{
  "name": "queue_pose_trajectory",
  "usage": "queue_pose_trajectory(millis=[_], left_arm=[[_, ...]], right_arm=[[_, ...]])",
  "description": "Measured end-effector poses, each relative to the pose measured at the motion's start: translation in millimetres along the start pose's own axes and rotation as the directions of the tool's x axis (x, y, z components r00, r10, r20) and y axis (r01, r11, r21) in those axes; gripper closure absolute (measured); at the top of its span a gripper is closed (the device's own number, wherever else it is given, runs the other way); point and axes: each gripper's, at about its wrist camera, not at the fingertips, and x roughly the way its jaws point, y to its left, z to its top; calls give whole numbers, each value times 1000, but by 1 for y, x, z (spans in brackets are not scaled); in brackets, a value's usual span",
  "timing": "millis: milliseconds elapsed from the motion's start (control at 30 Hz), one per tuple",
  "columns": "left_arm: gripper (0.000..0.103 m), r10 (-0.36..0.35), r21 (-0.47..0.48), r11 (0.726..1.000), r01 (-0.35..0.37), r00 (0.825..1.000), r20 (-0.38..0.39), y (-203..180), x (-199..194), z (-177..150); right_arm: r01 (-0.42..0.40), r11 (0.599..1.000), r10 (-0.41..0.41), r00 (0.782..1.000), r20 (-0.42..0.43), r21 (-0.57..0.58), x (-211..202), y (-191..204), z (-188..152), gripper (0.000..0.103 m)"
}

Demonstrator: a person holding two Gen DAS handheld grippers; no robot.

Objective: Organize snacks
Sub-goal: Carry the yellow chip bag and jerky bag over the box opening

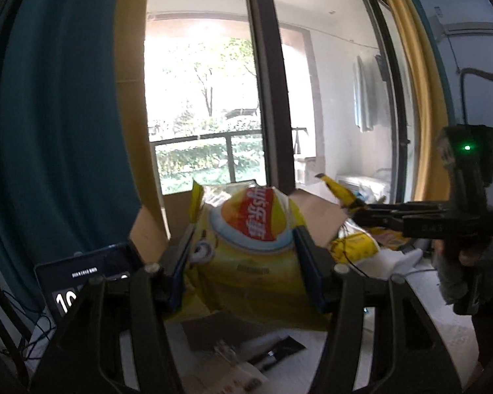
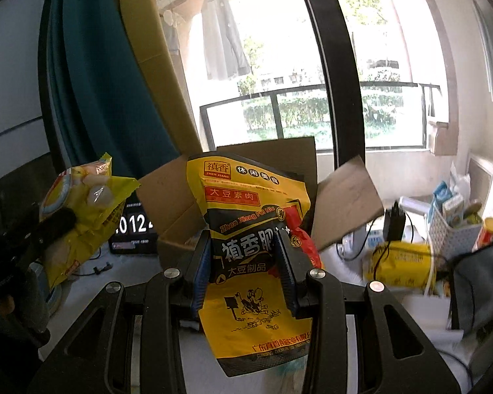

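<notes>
My left gripper [image 1: 243, 246] is shut on a puffy yellow chips bag [image 1: 246, 256] and holds it up in front of an open cardboard box [image 1: 151, 233]. My right gripper [image 2: 245, 256] is shut on a yellow and black soy snack bag [image 2: 253, 229], held upright before the same cardboard box [image 2: 177, 203]. In the left wrist view the right gripper [image 1: 361, 211] reaches in from the right with its bag's corner [image 1: 337, 190] showing. In the right wrist view the left gripper [image 2: 54, 226] holds the chips bag [image 2: 82, 210] at the left.
A digital clock [image 2: 133, 229] stands on the white table [image 2: 121, 272] beside the box. A yellow packet [image 2: 397, 264], a white basket [image 2: 453, 229] of items and cables lie at the right. A grey cloth [image 2: 483, 282] sits at far right. Teal curtain [image 1: 59, 98] and window behind.
</notes>
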Motion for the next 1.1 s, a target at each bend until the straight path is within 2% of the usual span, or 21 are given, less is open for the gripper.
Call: queue_pose_trajectory(millis=[300,533,800,967,1000,1100], left_arm=[[44,31,-54,998,-29,999,28,37,55,10],[43,50,-88,995,-48,998,24,61,106,13],[41,48,-131,990,-52,998,-32,79,176,7],[39,77,-145,985,-90,993,-88,87,210,5],[37,81,-151,984,-94,993,-89,88,214,5],[13,68,-187,979,-81,995,-72,92,215,4]], right_arm=[[27,999,-26,999,27,-25,25,-10,28,63],[44,999,-44,999,26,-20,64,-19,46,63],[63,998,-62,998,3,-22,118,-22,58,63],[77,997,-77,997,-21,-6,151,-30,59,63],[85,996,-84,996,-26,8,160,-33,59,63],[112,992,-110,993,-29,63,176,-39,58,58]])
